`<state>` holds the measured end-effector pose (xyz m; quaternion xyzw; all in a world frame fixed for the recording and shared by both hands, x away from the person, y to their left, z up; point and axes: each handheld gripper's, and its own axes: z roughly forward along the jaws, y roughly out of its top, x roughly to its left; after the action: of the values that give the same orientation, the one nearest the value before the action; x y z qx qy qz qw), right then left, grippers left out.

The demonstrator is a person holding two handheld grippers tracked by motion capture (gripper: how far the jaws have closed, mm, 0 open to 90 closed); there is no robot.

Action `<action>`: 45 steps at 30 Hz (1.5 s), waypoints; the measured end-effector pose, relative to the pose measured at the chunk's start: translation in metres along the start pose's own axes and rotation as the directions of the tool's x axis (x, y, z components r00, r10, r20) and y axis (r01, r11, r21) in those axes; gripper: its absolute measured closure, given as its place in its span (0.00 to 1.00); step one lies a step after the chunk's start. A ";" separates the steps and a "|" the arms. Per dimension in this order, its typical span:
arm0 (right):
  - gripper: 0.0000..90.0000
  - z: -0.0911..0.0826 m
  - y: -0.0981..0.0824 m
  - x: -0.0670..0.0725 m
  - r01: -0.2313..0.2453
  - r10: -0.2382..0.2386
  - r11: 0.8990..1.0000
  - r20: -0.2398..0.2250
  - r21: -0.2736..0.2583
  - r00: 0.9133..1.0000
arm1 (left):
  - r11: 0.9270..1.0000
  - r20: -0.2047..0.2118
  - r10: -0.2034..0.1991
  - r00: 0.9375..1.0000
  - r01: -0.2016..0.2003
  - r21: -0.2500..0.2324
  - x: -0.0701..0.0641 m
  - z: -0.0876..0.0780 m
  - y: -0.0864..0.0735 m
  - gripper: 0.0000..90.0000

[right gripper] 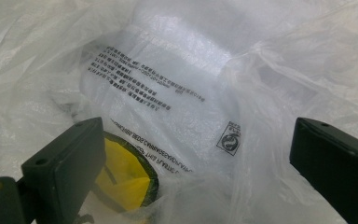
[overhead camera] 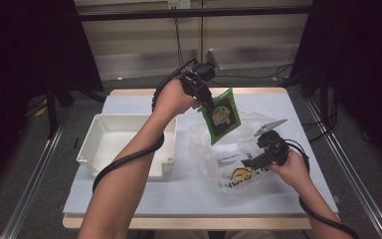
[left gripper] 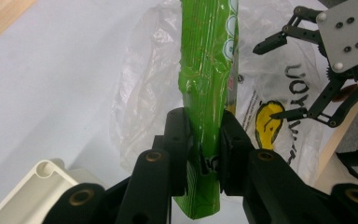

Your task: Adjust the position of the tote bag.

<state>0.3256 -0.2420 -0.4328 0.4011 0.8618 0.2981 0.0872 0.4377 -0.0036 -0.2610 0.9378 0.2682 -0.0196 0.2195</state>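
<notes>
Green packet clamped in my left gripper (left gripper: 204, 140), above the plastic bag (overhead camera: 219, 149).
It (overhead camera: 221, 115) hangs from the gripper, long axis near upright, slightly tilted; my right gripper (right gripper: 196, 172) gapes open at the bag.

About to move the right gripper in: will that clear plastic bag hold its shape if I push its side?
Probably not. The plastic bag looks thin, crumpled and slumped on the table, so it should cave in. It seems light and may slide rather than resist the right gripper, whose jaws stand open.

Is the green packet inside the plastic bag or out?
Out: the left claw holds the green packet above the plastic bag.
</notes>
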 end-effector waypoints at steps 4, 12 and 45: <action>0.04 0.000 0.001 0.000 0.009 -0.009 1.000 0.000 -0.003 1.000 | 1.000 -0.007 -0.005 1.000 0.005 0.006 0.004 -0.003 -0.003 0.85; 0.04 0.000 0.001 0.002 0.009 -0.009 1.000 0.004 -0.002 1.000 | 1.000 -0.027 0.007 1.000 -0.007 0.017 0.008 -0.013 -0.010 0.85; 0.04 -0.003 -0.003 0.002 0.008 -0.008 1.000 0.009 -0.005 1.000 | 0.997 -0.063 0.029 0.998 -0.025 0.069 0.029 -0.040 -0.032 0.84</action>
<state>0.3212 -0.2427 -0.4318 0.3986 0.8623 0.2982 0.0931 0.4432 0.0522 -0.2428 0.9484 0.2616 0.0043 0.1790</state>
